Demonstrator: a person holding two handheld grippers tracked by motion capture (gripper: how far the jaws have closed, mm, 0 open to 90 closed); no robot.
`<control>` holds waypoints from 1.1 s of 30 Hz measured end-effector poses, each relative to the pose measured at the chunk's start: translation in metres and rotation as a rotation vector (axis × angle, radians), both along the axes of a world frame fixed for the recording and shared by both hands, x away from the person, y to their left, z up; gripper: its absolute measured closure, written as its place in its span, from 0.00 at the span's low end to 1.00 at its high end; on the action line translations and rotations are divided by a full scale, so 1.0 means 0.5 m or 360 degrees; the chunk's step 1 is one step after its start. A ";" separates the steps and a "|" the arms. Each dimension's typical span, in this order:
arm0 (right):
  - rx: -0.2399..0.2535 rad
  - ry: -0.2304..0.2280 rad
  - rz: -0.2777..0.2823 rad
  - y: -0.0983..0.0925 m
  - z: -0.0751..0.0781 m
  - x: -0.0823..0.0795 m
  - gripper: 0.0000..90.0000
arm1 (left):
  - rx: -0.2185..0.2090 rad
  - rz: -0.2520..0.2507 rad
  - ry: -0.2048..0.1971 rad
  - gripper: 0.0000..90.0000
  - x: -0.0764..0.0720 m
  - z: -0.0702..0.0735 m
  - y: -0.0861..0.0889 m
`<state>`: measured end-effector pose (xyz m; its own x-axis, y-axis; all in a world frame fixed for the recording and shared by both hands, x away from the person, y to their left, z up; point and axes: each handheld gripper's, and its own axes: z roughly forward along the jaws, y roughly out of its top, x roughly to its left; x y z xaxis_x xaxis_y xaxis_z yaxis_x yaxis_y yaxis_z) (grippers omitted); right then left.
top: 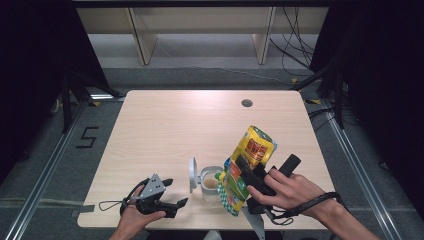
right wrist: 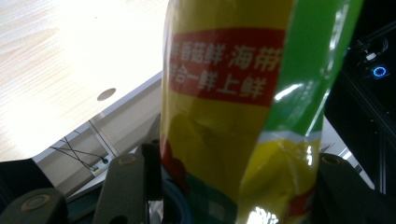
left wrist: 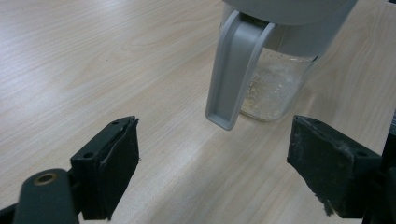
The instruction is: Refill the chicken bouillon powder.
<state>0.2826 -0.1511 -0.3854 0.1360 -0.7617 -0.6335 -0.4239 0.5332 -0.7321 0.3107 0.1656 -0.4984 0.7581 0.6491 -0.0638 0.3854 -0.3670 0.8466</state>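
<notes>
Partly hidden: jar behind pouch clamped in right hand-held gripper; left hand-held gripper wide.

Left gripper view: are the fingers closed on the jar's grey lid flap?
No, the left gripper stands open, its fingers apart on either side and short of the grey lid flap of the jar.

Right gripper clamps a yellow-green bag tilted over an open glass jar; left gripper, jaws apart, rests on the table beside it.
</notes>
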 end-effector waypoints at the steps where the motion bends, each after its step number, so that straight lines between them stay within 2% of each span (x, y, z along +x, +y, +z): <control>1: -0.0014 -0.0004 0.0002 0.001 0.001 -0.001 0.57 | -0.0021 0.0006 0.0005 0.18 -0.001 -0.001 -0.001; 4: -0.0007 -0.0001 0.0006 0.001 0.000 0.000 0.57 | -0.0004 -0.0001 0.0001 0.18 0.000 0.000 -0.001; 5: 0.0002 0.0000 0.0007 0.000 0.000 -0.001 0.57 | -0.0037 0.0000 0.0004 0.18 -0.002 0.000 -0.003; 7: 0.0007 0.0005 0.0007 0.000 -0.001 -0.001 0.57 | -0.0030 -0.0013 -0.0014 0.18 0.000 0.000 -0.002; 25: 0.0003 -0.0007 0.0021 -0.001 0.001 -0.003 0.58 | -0.0021 -0.0007 -0.0020 0.18 -0.001 0.001 -0.002; 27: -0.0008 -0.0008 0.0021 0.000 0.002 -0.004 0.58 | -0.0020 -0.0014 -0.0011 0.18 0.000 0.001 -0.001; 29: 0.0024 0.0020 0.0029 -0.002 0.001 -0.005 0.58 | -0.0031 -0.0009 -0.0011 0.18 -0.001 0.000 -0.002; 32: 0.0022 0.0003 0.0027 -0.002 0.001 -0.008 0.58 | -0.0020 -0.0010 -0.0012 0.18 -0.001 0.001 -0.001; 33: 0.0021 0.0004 0.0026 -0.002 0.001 -0.009 0.58 | -0.0039 0.0009 0.0010 0.18 -0.003 0.000 -0.002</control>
<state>0.2783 -0.1521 -0.3848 0.1466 -0.7510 -0.6439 -0.4346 0.5358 -0.7239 0.3094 0.1644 -0.4985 0.7538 0.6517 -0.0842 0.3927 -0.3441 0.8529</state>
